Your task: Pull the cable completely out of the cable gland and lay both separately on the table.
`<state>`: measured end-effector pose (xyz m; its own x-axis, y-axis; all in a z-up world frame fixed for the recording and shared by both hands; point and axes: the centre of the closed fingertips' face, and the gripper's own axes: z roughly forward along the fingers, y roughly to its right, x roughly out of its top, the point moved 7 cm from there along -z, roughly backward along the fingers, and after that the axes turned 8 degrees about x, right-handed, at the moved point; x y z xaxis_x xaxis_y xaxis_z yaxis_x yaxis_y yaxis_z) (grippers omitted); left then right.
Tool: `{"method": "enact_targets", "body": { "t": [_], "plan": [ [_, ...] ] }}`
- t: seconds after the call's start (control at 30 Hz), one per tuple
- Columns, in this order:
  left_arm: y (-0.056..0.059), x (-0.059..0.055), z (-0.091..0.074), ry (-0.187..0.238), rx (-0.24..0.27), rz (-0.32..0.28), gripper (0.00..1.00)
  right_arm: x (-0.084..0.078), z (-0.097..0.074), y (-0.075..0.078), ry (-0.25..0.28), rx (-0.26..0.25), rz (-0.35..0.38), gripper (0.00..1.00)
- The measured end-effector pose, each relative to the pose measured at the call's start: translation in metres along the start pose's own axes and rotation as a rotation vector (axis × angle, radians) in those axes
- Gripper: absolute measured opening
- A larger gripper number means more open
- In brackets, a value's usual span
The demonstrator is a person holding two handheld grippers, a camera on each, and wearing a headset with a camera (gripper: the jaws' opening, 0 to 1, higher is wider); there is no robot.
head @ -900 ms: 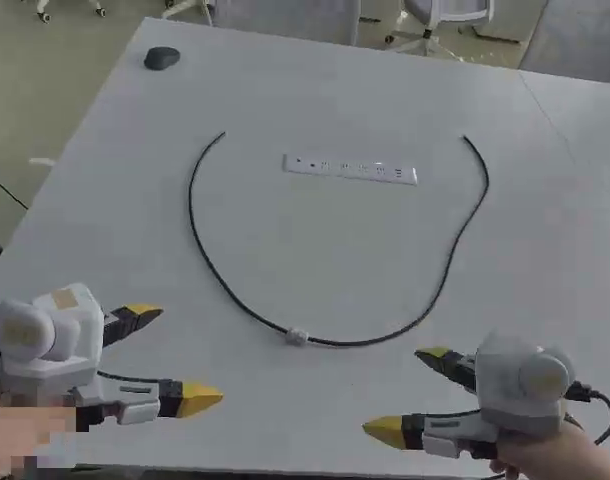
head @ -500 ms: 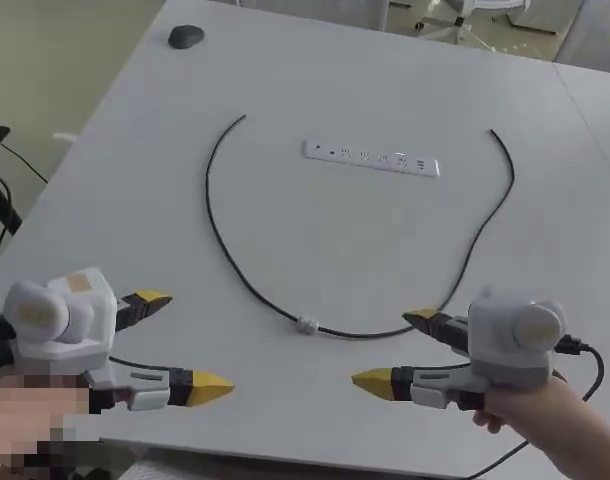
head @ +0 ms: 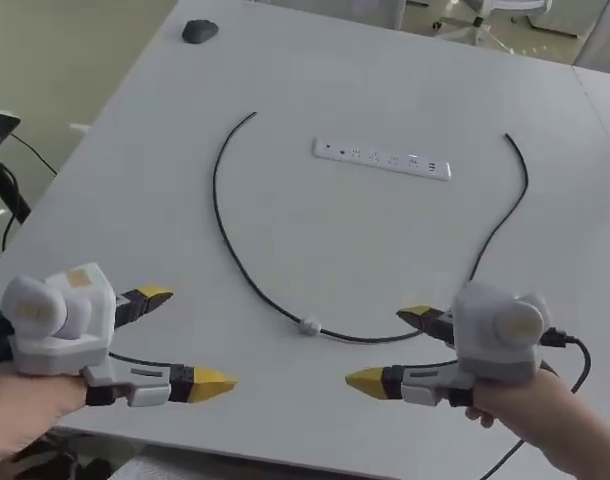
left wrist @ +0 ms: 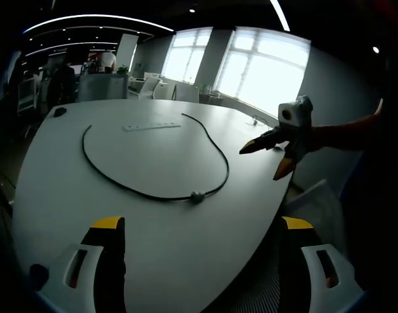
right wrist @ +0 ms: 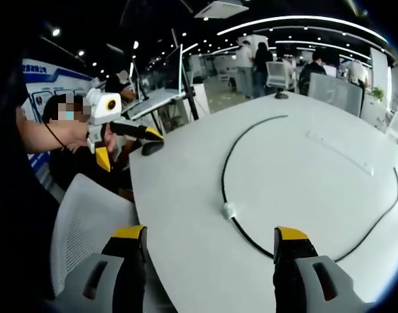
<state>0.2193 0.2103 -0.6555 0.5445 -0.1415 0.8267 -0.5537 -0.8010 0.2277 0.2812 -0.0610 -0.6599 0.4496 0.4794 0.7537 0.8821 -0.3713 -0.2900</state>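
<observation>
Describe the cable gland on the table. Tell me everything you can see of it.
The cable gland is a small, pale grey-white fitting, plastic by its look. It sits on the thin black cable at the bottom of the cable's U-shaped loop, with cable running out of both its sides. It lies on the white table, toward the near edge. Its finer parts are too small to tell. The open left gripper and open right gripper flank it, and neither touches it.
</observation>
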Motion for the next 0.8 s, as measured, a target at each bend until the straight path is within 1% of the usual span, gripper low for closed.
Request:
{"method": "enact_targets", "body": {
  "t": [0.1, 0.2, 0.3, 0.37, 0.43, 0.47, 0.57, 0.6, 0.73, 0.8],
  "plan": [
    [0.000, -0.001, 0.000, -0.007, 0.007, 0.008, 0.98, 0.006, 0.008, 0.004, -0.014, 0.006, -0.011, 0.77],
    [-0.002, -0.002, 0.000, -0.003, 0.017, -0.009, 0.98, 0.011, 0.017, 0.008, -0.053, 0.018, -0.048, 0.74],
    [-0.001, -0.004, 0.001, -0.008, 0.021, -0.009, 0.98, 0.016, 0.026, 0.014, -0.074, 0.021, -0.069, 0.71],
    [0.000, -0.005, 0.002, -0.015, 0.016, -0.006, 0.98, 0.019, 0.032, 0.017, -0.083, 0.025, -0.070, 0.68],
    [0.002, -0.008, 0.003, -0.030, 0.013, 0.005, 0.98, 0.021, 0.038, 0.019, -0.096, 0.027, -0.087, 0.65],
    [0.002, -0.009, 0.004, -0.038, 0.012, 0.008, 0.97, 0.022, 0.041, 0.020, -0.102, 0.031, -0.089, 0.64],
    [0.004, -0.010, 0.007, -0.038, 0.007, 0.006, 0.97, 0.020, 0.051, 0.024, -0.142, 0.045, -0.106, 0.62],
    [0.006, -0.010, 0.008, -0.039, 0.004, 0.009, 0.97, 0.020, 0.053, 0.024, -0.150, 0.048, -0.112, 0.61],
    [0.008, -0.009, 0.010, -0.036, 0.000, 0.004, 0.97, 0.020, 0.061, 0.028, -0.171, 0.054, -0.120, 0.59],
    [0.008, -0.010, 0.011, -0.037, -0.002, 0.002, 0.97, 0.019, 0.065, 0.031, -0.195, 0.057, -0.133, 0.58]
  ]
}}
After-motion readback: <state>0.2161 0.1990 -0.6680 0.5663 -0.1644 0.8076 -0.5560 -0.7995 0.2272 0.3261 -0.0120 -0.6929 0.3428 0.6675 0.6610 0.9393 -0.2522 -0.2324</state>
